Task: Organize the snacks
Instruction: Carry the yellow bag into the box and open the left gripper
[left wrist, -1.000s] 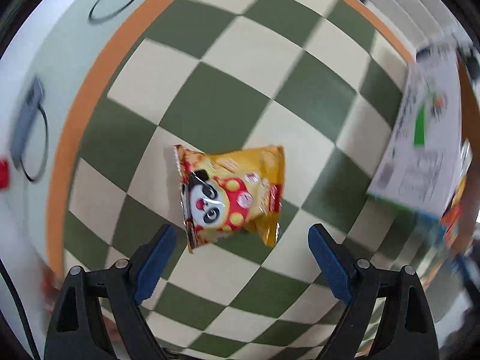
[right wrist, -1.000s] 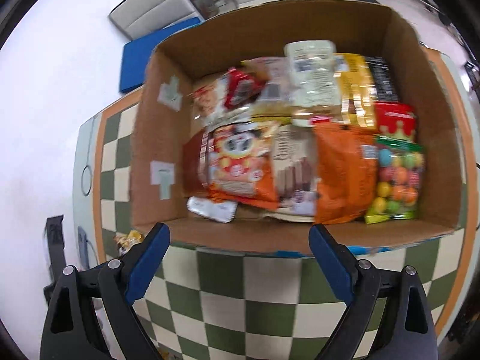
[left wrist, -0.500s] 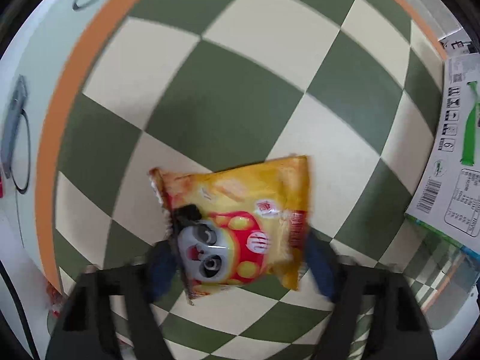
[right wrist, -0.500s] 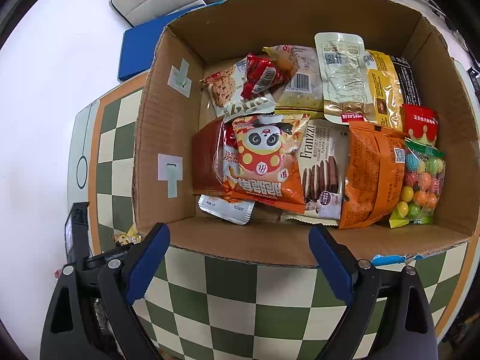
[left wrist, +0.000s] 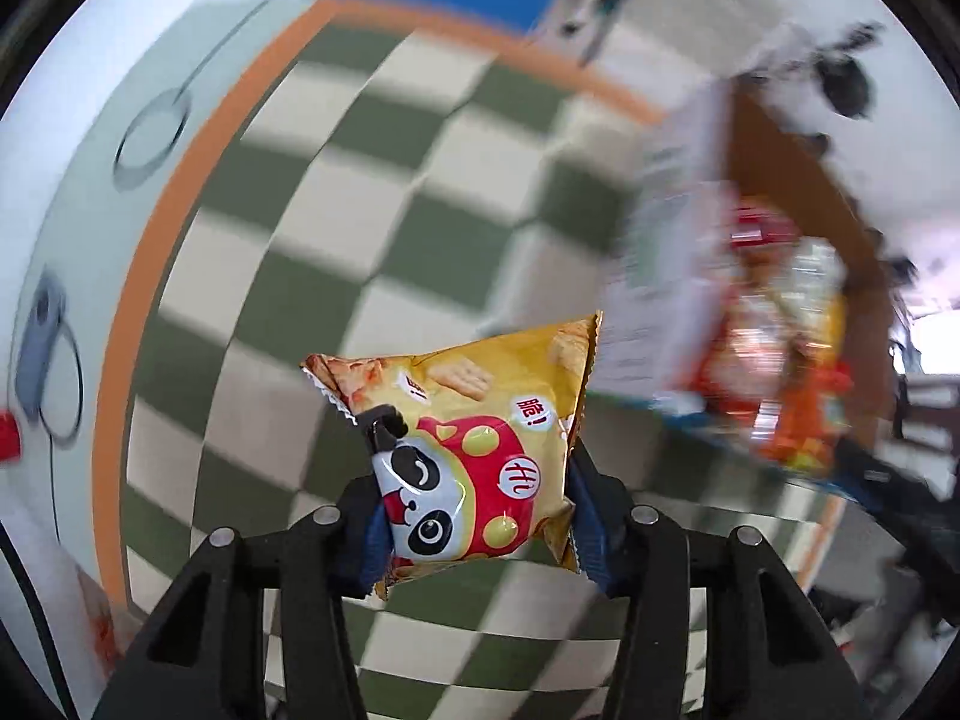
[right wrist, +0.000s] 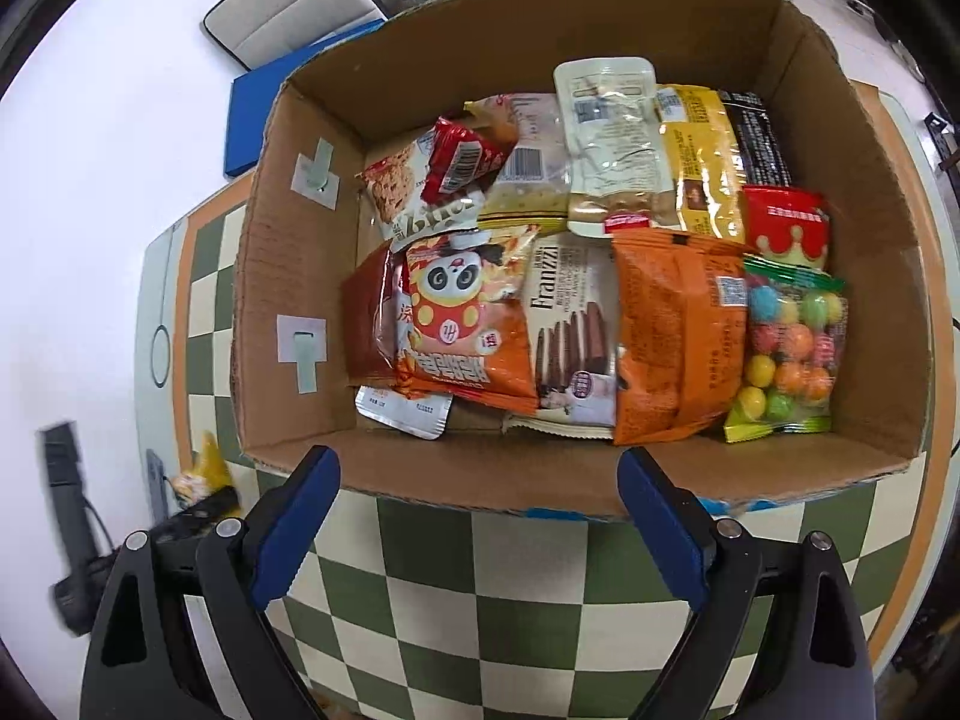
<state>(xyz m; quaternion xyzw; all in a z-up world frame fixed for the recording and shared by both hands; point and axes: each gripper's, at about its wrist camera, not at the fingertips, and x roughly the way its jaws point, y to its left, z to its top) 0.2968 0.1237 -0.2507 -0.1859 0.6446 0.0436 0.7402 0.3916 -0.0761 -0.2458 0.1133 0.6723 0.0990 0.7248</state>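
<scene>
The left gripper [left wrist: 474, 516] is clamped on a yellow panda snack bag [left wrist: 465, 450], held above the checkered tabletop [left wrist: 360, 192]. Only the right wrist view shows the cardboard box [right wrist: 288, 300] sharply, packed with snacks; the right gripper [right wrist: 474, 516] hangs wide apart, empty, before it.

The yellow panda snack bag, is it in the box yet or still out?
Out. The left gripper holds the yellow panda bag above the checkered table, beside the box.

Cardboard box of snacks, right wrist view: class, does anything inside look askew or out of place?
Yes. In the brown cardboard box, packets are heaped overlapping. A small red wrapper lies tilted atop others, and a silver foil sachet pokes out from under the orange panda bag.
</scene>
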